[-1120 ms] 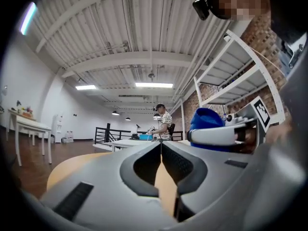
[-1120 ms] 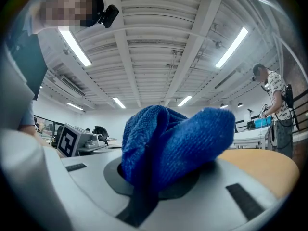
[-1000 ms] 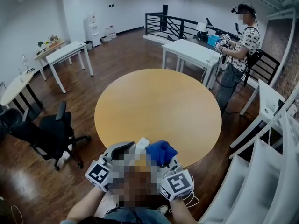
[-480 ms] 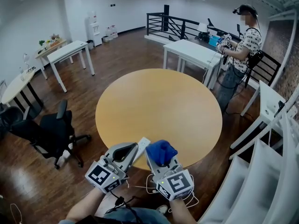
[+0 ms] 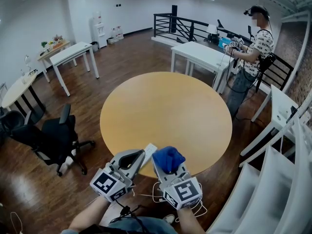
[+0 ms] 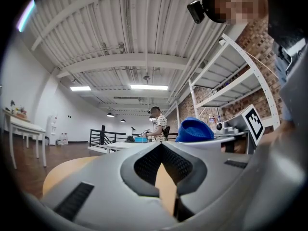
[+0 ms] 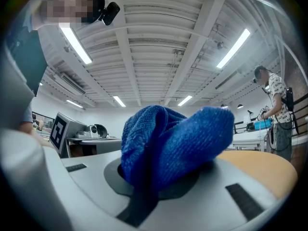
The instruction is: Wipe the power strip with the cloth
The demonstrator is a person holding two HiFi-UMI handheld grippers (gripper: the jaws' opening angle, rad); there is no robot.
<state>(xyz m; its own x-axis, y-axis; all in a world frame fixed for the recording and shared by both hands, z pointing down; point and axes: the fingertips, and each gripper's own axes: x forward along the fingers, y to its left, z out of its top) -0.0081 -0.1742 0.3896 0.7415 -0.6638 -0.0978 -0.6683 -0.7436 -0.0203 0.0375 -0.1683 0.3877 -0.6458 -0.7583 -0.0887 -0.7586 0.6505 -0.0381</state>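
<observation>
- Right gripper: jaws clenched on the blue cloth, which sits bunched over the jaw tips. The right gripper view shows the fabric pinched in the seam and bulging up and to the right.
- Left gripper: jaws pressed together. Its own view shows the 2 mesh pads meeting, with only tan tabletop in the slit below them and nothing white between them, so I read it as empty.
- Power strip: a white bar at the near edge of the round tabletop, in the gap between the 2 grippers.
- Key relation: in the head view the strip lies just left of the cloth and just past the left jaw tips, and only a small part of it shows.
- Long axis: it runs from lower left to upper right, roughly in line with the left gripper.
- Contact: I cannot tell whether the left jaws touch the strip or only sit beside it.
- Nearer hand: both are close, but the right one carries the cloth, so the wipe is its job.
- Judgement on the next move: the cloth needs a short shift to its left and down onto the strip, then strokes along that diagonal axis.
- Risk, as a judgement: the strip lies at the table edge, so a sideways push could slide it off unless the left jaws brace it.
</observation>
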